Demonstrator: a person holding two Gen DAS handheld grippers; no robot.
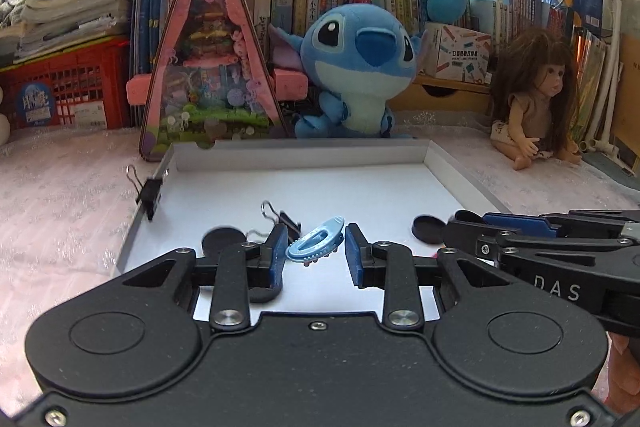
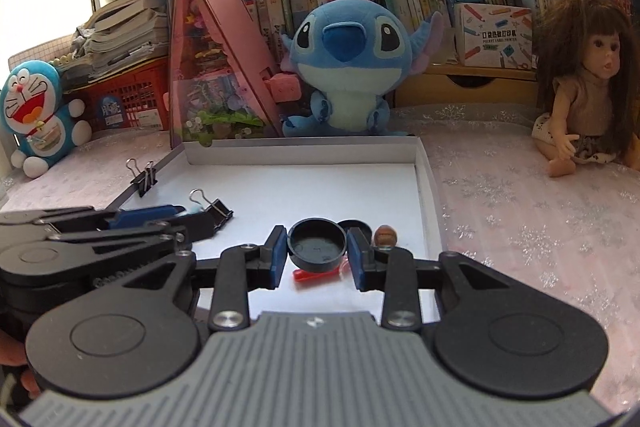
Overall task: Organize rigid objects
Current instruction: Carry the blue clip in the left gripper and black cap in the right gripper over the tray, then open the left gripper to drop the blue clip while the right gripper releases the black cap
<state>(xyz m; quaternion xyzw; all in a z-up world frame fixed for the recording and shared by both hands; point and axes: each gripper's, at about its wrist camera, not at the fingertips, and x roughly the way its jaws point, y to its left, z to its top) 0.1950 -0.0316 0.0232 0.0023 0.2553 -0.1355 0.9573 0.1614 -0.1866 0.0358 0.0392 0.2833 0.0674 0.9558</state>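
White shallow tray [image 1: 460, 183] on the pink cloth, seen from the left wrist. Clamped over its left rim, a black binder clip [image 1: 149, 193]. Inside, toward the near-left corner, a second binder clip [image 1: 286, 221] and a flat black cap [image 1: 223, 241], both partly hidden behind the left finger. Left gripper [image 1: 316, 255] narrowed to a small gap and closed on a light blue clip [image 1: 316, 241], pinched end to end between the blue pads above the tray floor. Reaching in from the tray's right edge, the right gripper [image 1: 456, 225] with a round black lid [image 1: 430, 229] at its tips; near edge of the tray cut off by the gripper body.

From the right wrist, the same tray [image 2: 424, 179], rim clip [image 2: 142, 179] and inner clip [image 2: 216, 211]. Right gripper [image 2: 317, 259] partly closed, pads pressed on either side of the black lid [image 2: 317, 247], hollow side up. Shown only here: another black cap [image 2: 354, 227] just behind the lid, a small brown object [image 2: 385, 235] by the right edge, too small to identify, and a red piece [image 2: 316, 275] on the floor, mostly covered by the lid. Left gripper [image 2: 188, 213] side-on over the left edge, only a sliver of light blue visible at its tips.
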